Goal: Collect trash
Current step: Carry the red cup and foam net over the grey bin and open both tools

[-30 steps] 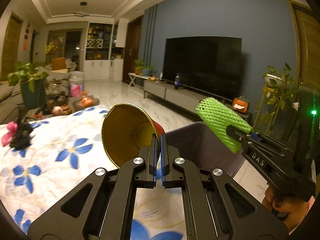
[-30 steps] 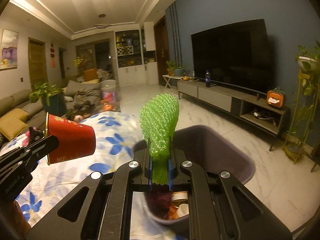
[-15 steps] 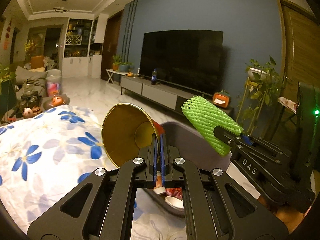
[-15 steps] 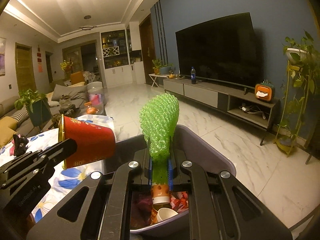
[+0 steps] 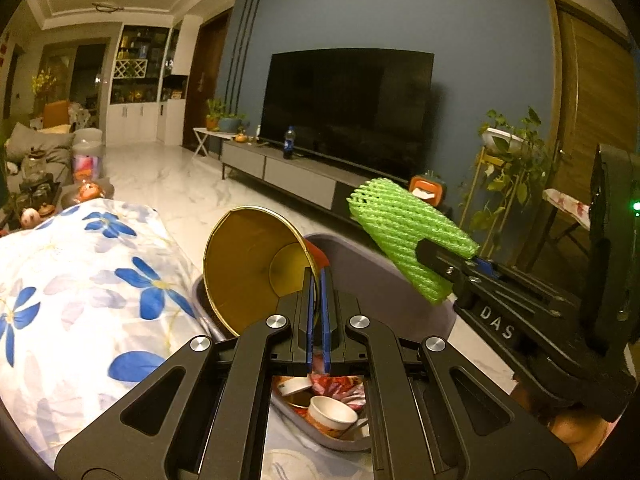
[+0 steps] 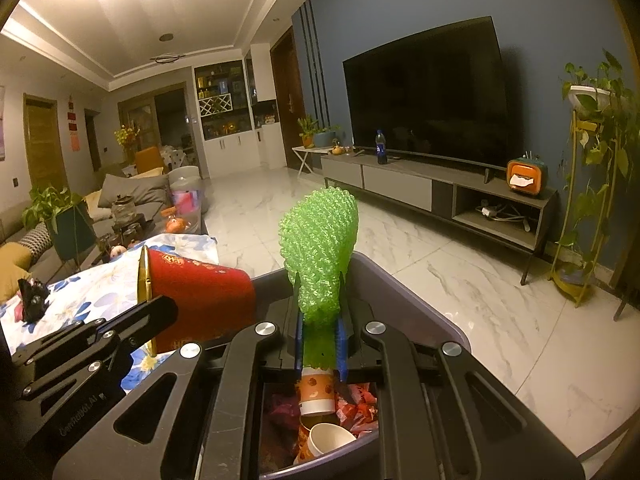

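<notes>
Both sets of jaws are clenched on trash. On the left gripper (image 5: 318,316) they pinch the rim wall of a red paper cup with a gold lining (image 5: 256,268), its mouth turned back toward the camera, while on the right gripper (image 6: 320,344) they squeeze the lower end of a bright green foam fruit net (image 6: 320,256), which stands up between them.

Each piece hangs over the grey plastic bin (image 6: 432,320), which sits at the edge of the tabletop with its white cloth printed with blue flowers (image 5: 80,280). The cup is tipped on its side above the bin's near-left rim; the net is above the middle of the opening.

Collection looks well advanced. Inside the bin lie a white paper cup (image 6: 330,438), an orange patterned cup (image 6: 316,394) and red wrappers (tangled, hard to separate by eye). What seems left for these two pieces is simply letting go. Whether more trash waits on the tabletop cannot be told; only a small dark object (image 6: 32,294) shows at the far left, and its nature is unclear.

The cup looks rigid and uncrushed, its lining shiny. The net is soft, open-meshed and pinched narrow where it is gripped.
</notes>
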Demonstrator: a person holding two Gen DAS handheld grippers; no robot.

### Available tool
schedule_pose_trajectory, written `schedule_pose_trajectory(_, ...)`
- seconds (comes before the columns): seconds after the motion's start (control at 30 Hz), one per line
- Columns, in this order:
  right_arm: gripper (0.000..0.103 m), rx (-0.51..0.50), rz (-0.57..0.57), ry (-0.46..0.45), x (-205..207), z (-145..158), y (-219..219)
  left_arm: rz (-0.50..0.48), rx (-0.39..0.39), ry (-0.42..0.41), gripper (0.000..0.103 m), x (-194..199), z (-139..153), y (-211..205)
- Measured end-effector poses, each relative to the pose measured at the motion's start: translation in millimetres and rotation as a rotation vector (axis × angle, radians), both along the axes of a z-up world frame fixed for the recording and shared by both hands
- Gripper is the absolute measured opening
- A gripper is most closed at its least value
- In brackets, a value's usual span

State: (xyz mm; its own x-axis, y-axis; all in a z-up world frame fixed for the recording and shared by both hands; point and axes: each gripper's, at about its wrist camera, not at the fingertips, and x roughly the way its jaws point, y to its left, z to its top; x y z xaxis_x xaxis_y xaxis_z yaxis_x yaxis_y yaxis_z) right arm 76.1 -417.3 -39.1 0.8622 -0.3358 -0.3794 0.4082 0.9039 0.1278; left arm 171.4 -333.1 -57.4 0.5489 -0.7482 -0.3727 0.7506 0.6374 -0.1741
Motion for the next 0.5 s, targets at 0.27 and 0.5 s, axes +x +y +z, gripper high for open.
schedule_pose_trajectory(0.27,0.017,0.011,-0.001,-0.001,0,0,-6,-0.013,-0.008,0.016,0.003,6,-4,-5)
schedule_pose_trajectory(0.5,0.027,0.008,-0.012,-0.003,2,4,-8,0.004,-0.003,0.047,0.003,16,-10,-9)
